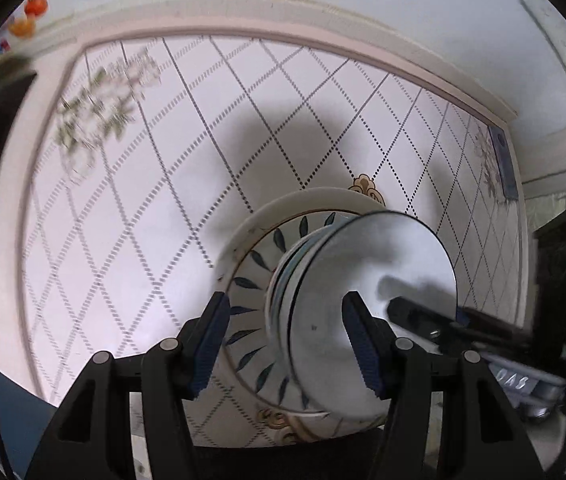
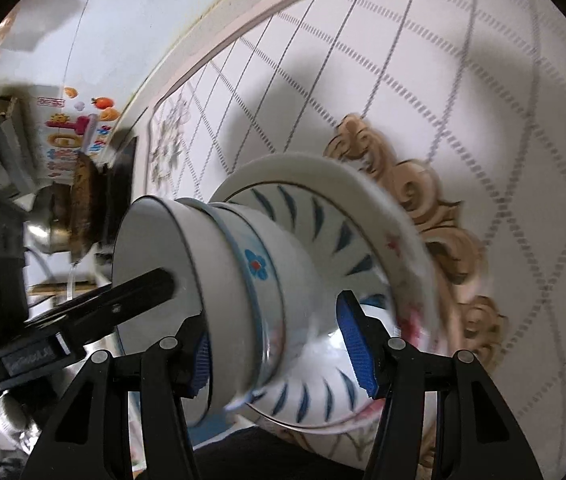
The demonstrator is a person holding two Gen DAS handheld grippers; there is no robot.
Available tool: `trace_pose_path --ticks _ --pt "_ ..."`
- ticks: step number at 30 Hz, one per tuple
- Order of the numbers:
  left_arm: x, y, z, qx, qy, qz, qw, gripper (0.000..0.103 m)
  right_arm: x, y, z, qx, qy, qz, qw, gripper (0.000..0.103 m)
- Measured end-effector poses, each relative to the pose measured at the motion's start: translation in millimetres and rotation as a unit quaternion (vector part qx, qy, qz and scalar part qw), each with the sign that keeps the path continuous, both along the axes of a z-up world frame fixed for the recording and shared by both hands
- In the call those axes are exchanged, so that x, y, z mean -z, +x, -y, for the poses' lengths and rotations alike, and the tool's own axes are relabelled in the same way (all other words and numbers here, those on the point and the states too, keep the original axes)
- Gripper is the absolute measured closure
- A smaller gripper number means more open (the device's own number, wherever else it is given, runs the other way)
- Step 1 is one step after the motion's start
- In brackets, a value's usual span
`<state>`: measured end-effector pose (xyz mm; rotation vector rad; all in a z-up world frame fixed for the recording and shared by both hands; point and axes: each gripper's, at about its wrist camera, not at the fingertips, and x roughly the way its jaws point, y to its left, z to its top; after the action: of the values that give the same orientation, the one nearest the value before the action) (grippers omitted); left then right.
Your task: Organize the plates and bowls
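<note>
Your stack of bowls [image 2: 243,280] sits nested on two plates [image 2: 347,240], the whole pile between both grippers above the patterned table [image 1: 163,160]. Your left gripper [image 1: 287,344] straddles the near rim, one finger inside the top bowl [image 1: 363,280] and one outside; your right gripper [image 2: 279,344] straddles the opposite side likewise. Both stand half-open, and through the blur you cannot tell whether the pads actually press. The danger is uneven lifting: if one side rises faster, the tilted bowls could slide off the plates onto the table.
</note>
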<state>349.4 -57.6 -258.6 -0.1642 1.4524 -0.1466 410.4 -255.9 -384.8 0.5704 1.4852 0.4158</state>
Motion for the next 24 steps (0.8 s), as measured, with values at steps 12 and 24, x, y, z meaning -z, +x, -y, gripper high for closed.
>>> trace_pose_path --ticks 12,24 --pt "-59.5 -50.3 -11.1 0.035 0.061 0.104 0.9921 0.032 -97.6 -69.3 10.0 0.062 -0.13 0.08 0.986 0.009" --pt "-126.7 -112.0 -13.6 0.01 0.076 0.208 0.975 0.006 -203.3 -134.7 -12.6 0.078 -0.222 0.204 0.95 0.004"
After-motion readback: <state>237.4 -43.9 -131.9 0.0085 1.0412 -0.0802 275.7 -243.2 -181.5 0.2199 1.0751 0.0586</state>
